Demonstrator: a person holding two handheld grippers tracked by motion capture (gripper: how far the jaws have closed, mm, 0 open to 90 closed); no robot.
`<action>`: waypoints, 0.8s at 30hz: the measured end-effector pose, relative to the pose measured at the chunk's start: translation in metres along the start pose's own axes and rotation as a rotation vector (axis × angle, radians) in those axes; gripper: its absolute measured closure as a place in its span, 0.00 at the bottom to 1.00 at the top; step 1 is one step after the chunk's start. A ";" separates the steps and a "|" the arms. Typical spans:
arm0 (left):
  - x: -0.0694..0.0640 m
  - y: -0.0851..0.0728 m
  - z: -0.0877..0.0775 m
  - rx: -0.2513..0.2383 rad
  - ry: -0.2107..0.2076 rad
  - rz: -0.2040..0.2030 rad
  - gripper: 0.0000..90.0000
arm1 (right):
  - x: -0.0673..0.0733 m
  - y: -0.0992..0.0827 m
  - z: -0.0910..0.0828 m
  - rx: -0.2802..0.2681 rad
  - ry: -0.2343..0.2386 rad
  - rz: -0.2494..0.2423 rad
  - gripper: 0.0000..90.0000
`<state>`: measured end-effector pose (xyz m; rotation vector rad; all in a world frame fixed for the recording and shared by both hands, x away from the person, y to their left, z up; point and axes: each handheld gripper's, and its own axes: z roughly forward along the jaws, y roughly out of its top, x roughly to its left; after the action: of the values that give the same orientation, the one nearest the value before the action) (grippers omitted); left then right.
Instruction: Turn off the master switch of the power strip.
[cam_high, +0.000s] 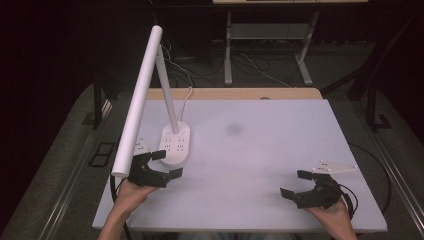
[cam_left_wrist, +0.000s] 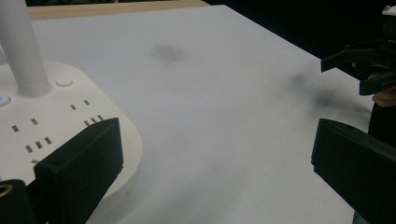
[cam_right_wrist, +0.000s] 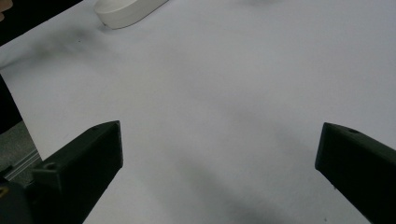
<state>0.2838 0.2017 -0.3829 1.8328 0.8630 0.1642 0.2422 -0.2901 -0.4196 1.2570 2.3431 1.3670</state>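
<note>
A white desk lamp stands at the table's left: its oval base (cam_high: 175, 145) carries socket slots, a thin stem rises from it, and a long tube head (cam_high: 137, 100) slants down toward the front. My left gripper (cam_high: 167, 164) is open just in front of the base, nothing between its jaws. In the left gripper view the base (cam_left_wrist: 56, 121) lies beside the left jaw, with a round button (cam_left_wrist: 64, 82) near the stem (cam_left_wrist: 23, 46). My right gripper (cam_high: 296, 184) is open at the front right over bare table. The right gripper view shows the base's edge (cam_right_wrist: 128, 11) far off.
The white table top (cam_high: 250, 135) has a faint grey smudge (cam_high: 233, 130) near its middle. A wooden strip (cam_high: 235, 93) runs along the far edge. The lamp's cord (cam_high: 188, 95) trails off the back. Desk legs and cables stand on the floor beyond.
</note>
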 end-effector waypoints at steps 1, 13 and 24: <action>0.001 0.000 0.000 -0.003 0.000 -0.004 0.01 | 0.000 0.000 0.000 0.000 0.000 0.000 0.00; 0.019 0.012 -0.003 0.008 0.024 -0.001 0.02 | -0.002 -0.001 -0.001 -0.005 -0.011 0.007 0.00; 0.035 0.021 -0.002 0.030 0.049 -0.014 0.03 | -0.001 -0.002 -0.001 0.000 -0.013 0.008 0.00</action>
<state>0.3184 0.2216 -0.3738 1.8571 0.9168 0.1889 0.2414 -0.2918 -0.4206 1.2730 2.3321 1.3562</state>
